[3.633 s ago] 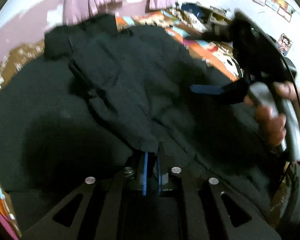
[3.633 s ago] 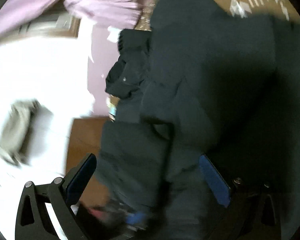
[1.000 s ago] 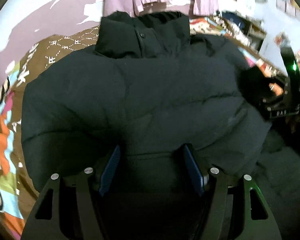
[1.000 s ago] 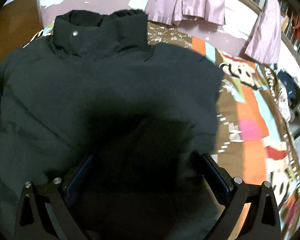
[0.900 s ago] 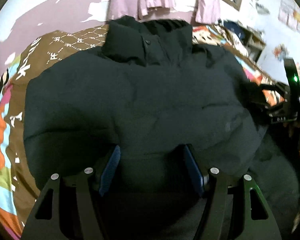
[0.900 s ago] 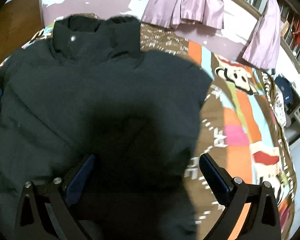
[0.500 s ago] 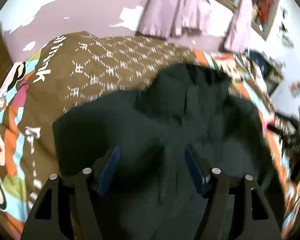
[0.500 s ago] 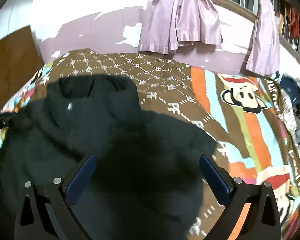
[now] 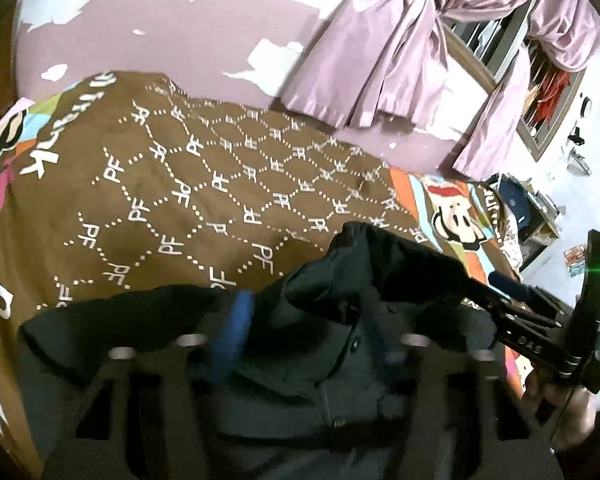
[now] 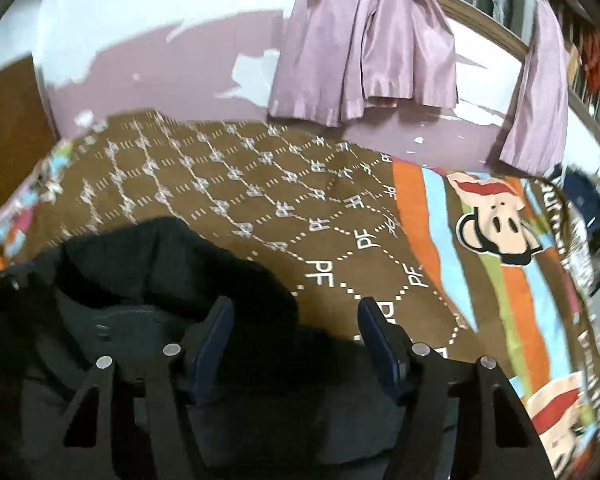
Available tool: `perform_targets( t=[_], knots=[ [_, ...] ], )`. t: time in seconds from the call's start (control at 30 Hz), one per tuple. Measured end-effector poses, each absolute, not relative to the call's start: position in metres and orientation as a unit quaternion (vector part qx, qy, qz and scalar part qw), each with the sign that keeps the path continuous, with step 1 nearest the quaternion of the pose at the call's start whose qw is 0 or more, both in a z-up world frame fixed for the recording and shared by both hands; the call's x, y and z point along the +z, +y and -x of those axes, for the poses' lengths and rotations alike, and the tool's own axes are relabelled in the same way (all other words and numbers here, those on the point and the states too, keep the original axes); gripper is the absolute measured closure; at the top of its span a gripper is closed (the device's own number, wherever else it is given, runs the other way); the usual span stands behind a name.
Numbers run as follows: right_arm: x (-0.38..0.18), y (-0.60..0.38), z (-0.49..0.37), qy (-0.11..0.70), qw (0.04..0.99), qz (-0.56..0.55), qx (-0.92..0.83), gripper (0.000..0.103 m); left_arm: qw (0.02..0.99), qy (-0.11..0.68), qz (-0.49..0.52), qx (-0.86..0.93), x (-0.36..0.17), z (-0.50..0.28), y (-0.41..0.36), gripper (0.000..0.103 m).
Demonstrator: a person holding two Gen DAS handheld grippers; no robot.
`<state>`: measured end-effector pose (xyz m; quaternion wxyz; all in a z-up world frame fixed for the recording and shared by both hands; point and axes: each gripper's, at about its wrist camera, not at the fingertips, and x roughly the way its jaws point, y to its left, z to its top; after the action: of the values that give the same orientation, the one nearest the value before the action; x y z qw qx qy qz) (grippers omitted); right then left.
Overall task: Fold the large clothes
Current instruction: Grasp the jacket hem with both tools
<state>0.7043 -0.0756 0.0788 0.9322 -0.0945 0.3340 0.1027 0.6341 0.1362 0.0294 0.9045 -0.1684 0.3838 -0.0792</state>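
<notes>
Presently the chief risk is a failed grasp at the jacket's near edge: both claws are closing over thick, puffy black fabric, and a shallow bite on padding like this is likely to slip out once the fold is carried forward, letting the folded bulk spring apart.

The left gripper is closing, its blue pads standing narrowly apart; dark jacket material is bunching between and around them, the collar rising just ahead. Blur prevents confirming that the pads are pressing the cloth.

The right gripper is closing too, jaws spread about halfway. Jacket fabric is lying between and beneath the pads, but clear gaps are showing beside each, so nothing is being pinched there.

The jacket is lying on the patterned bedspread, directly under and in front of both claws, the bedspread extending beyond it toward the purple curtain.
</notes>
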Motion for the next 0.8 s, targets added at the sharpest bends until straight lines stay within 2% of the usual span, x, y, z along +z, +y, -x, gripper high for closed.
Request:
perform_targets(
  t=[0.03, 0.13, 0.2, 0.23, 0.37, 0.53, 0.8],
  knots=[
    [0.078, -0.075, -0.705, 0.332, 0.933, 0.097, 0.103, 0.043, 0.904, 0.389, 0.165, -0.068, 0.026, -0.636, 0.136, 0.091],
    [0.073, -0.076, -0.707, 0.332, 0.932, 0.101, 0.108, 0.064, 0.905, 0.377, 0.187, -0.057, 0.019, -0.635, 0.142, 0.096],
    [0.070, -0.079, -0.708, 0.342, 0.928, 0.082, 0.120, 0.085, 0.905, 0.373, 0.198, -0.057, 0.019, -0.634, 0.145, 0.098],
    [0.069, -0.082, -0.707, 0.348, 0.926, 0.063, 0.131, 0.090, 0.905, 0.373, 0.195, -0.058, 0.019, -0.632, 0.146, 0.099],
    [0.071, -0.093, -0.695, 0.356, 0.922, 0.059, 0.143, 0.096, 0.910, 0.368, 0.178, -0.074, 0.027, -0.620, 0.143, 0.100],
    [0.070, -0.113, -0.653, 0.346, 0.921, 0.078, 0.163, 0.098, 0.915, 0.366, 0.140, -0.098, 0.025, -0.584, 0.149, 0.100],
    [0.025, -0.125, -0.614, 0.381, 0.907, 0.079, 0.163, 0.099, 0.894, 0.435, 0.048, -0.092, -0.010, -0.548, 0.132, 0.101]
  ],
)
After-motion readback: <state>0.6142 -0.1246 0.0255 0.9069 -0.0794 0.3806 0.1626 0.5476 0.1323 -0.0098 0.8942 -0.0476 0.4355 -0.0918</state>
